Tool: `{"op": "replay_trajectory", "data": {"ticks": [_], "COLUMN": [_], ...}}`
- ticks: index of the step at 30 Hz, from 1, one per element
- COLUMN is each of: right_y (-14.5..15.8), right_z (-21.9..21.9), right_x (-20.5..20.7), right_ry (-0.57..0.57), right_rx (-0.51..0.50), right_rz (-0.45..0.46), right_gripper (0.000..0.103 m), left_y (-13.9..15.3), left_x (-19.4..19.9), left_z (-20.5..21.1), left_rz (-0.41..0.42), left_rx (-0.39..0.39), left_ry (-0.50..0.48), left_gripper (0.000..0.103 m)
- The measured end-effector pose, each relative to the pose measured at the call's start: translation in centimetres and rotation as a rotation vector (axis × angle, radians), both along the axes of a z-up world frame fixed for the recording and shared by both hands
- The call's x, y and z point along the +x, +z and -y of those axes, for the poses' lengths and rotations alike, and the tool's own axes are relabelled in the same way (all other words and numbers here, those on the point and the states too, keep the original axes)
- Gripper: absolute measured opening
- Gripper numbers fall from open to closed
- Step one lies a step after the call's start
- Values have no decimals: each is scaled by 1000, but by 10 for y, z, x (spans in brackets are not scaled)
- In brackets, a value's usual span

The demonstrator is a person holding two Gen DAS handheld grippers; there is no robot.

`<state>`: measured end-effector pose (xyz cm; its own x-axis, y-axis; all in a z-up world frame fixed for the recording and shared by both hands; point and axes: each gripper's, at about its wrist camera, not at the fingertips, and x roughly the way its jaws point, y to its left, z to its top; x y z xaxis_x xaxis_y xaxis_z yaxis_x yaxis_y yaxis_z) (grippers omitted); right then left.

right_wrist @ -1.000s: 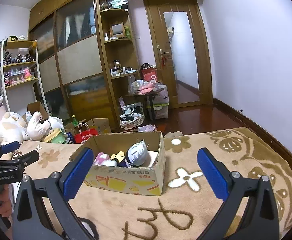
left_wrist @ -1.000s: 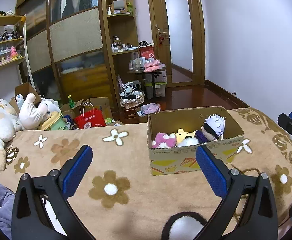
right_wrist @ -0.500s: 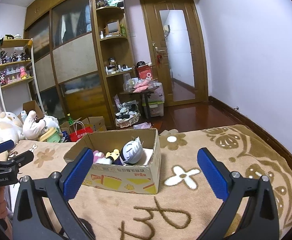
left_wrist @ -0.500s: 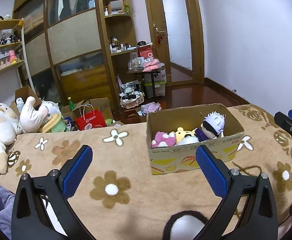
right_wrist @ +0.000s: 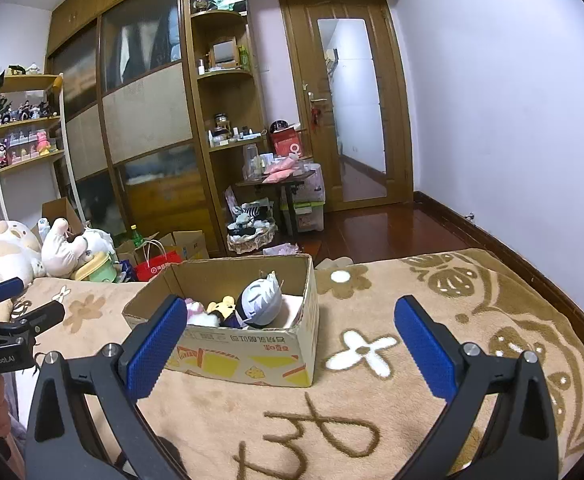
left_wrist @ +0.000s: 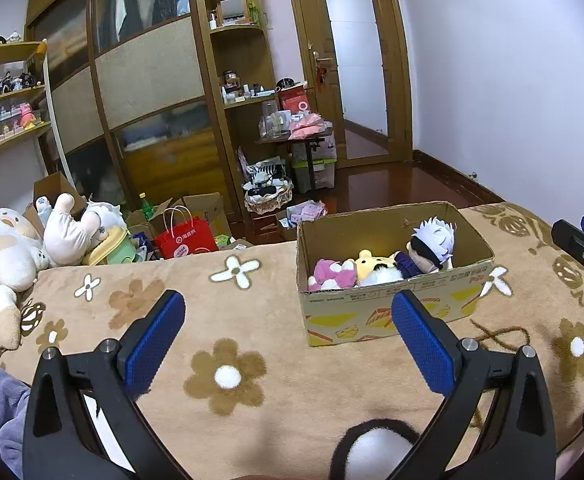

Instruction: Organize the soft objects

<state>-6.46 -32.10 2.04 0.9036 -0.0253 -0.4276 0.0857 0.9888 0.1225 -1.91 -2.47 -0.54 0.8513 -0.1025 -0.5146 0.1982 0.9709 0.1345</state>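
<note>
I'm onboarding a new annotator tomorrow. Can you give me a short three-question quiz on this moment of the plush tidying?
1. True or false: the left claw is shut on a toy.
2. Which toy in the cardboard box lies nearest the large white plush: A the white-haired doll, B the pink plush, C the yellow plush?
3. What does the box rest on?

Key: 1 false, both claws are open and empty, the right claw too. 2 B. 3 the tan flowered blanket.
</note>
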Motion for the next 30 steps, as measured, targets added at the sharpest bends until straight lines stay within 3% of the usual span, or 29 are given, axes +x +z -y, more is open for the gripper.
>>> {"op": "replay_trajectory", "data": {"ticks": [30], "right_y": [-4], "right_z": [-2], "right_x": [0], "right_ry": [4], "right_rx": [-6], "right_rz": [-2], "right_gripper": [103], "left_y": [0], "left_x": [-3], "left_z": [-2], "left_rz": [8], "left_rx": [-8], "left_ry": [5], "left_gripper": [102]}}
